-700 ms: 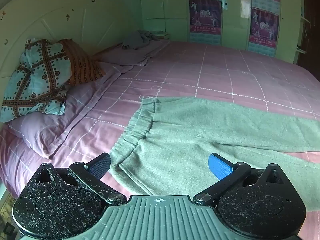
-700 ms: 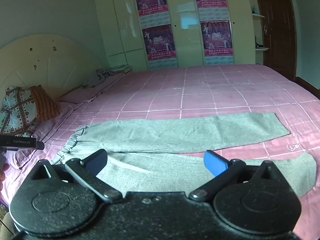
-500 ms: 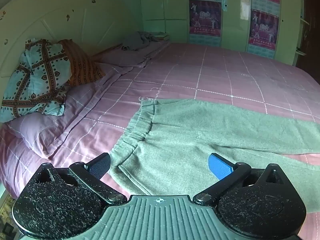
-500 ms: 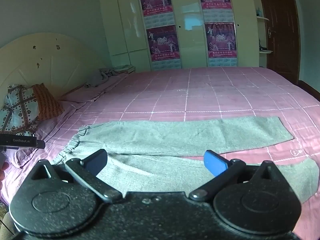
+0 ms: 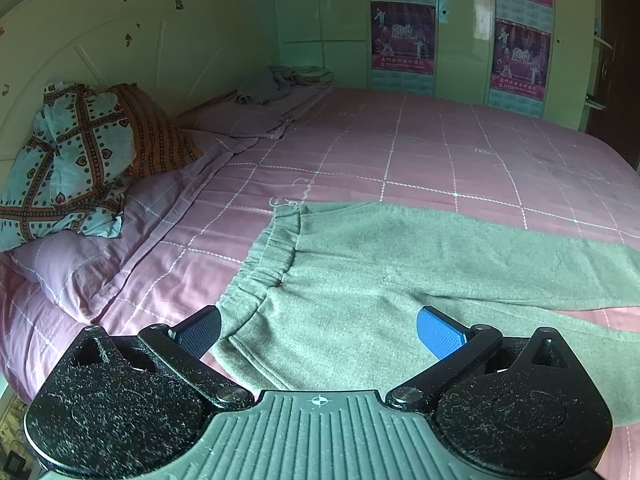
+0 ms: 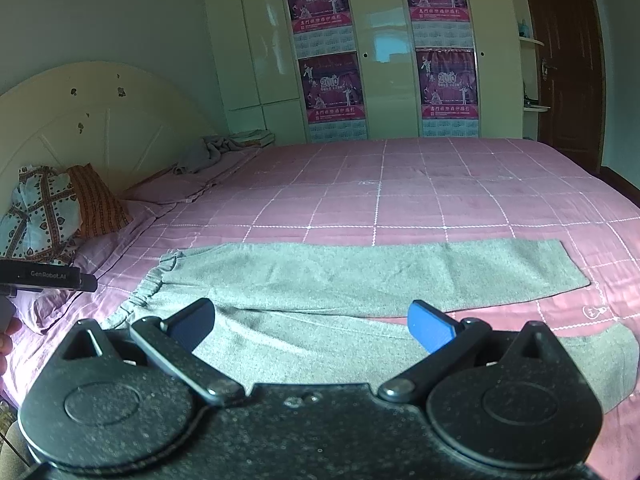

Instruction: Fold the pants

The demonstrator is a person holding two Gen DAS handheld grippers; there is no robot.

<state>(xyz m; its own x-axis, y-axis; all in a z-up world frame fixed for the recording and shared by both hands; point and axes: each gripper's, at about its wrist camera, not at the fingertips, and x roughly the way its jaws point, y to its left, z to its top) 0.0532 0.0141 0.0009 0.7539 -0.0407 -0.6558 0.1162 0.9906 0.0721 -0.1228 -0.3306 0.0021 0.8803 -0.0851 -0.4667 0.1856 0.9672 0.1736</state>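
Pants [image 6: 360,280] are lying flat on the bed [image 6: 440,192], waistband [image 5: 264,264] toward 9 o'clock, both legs running out toward 3 o'clock, spread slightly apart with a wedge of pink sheet showing between them. Left gripper [image 5: 320,332] is hovering over the waistband end, fingers [image 5: 440,338] released wide, nothing between them, not touching the fabric. Right gripper [image 6: 312,326] is hovering over the near leg, fingers [image 6: 430,326] also spread wide and holding nothing. In the right view, the left gripper's body [image 6: 44,278] is poking in at 9 o'clock, with part of a hand [image 6: 6,340] just below it. Pillows [image 5: 76,160] are piled at 9–10 o'clock against the headboard [image 5: 100,52]. Grey cloth [image 5: 272,84] is sitting crumpled at 11 o'clock. Wardrobe [image 6: 384,48] with posters [image 6: 332,84] is standing at 12 o'clock, door [image 6: 568,60] at 2 o'clock.
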